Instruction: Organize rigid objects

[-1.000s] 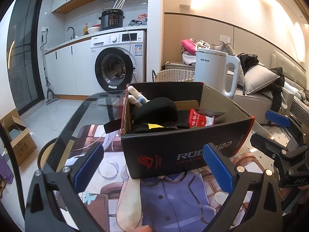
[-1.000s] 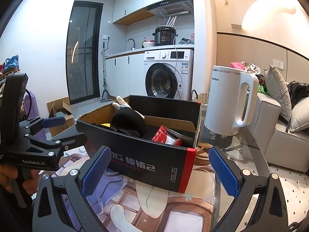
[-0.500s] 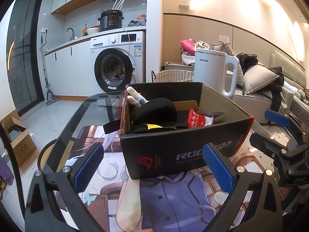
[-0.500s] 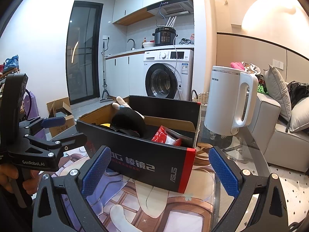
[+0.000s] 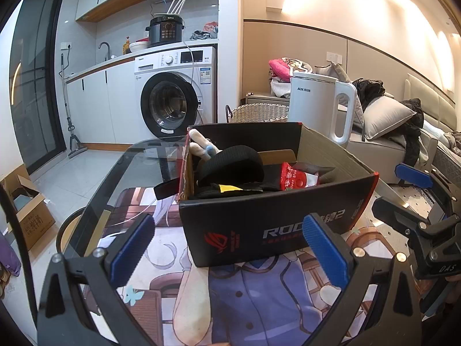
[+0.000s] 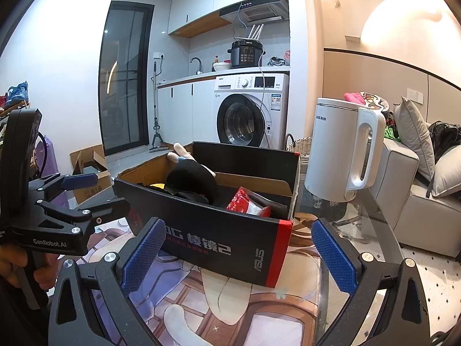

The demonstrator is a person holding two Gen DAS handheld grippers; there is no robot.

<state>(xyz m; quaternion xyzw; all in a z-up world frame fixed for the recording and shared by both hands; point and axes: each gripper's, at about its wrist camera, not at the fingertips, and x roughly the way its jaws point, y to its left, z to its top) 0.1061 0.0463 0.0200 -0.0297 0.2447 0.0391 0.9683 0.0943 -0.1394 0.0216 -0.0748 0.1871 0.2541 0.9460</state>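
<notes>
Both my left gripper (image 5: 227, 248) and right gripper (image 6: 237, 255) hold their jaws apart and empty, unchanged over the last second, so I judge no transfer is under way. At 12 o'clock on the desk (image 5: 138, 161), the black box (image 5: 268, 219) contains a black object (image 5: 230, 164) and red packet (image 5: 295, 180); the white kettle (image 6: 340, 150) stands beyond at 1 o'clock.

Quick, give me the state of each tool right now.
Left tool: open, holding nothing.
Right tool: open, holding nothing.
</notes>
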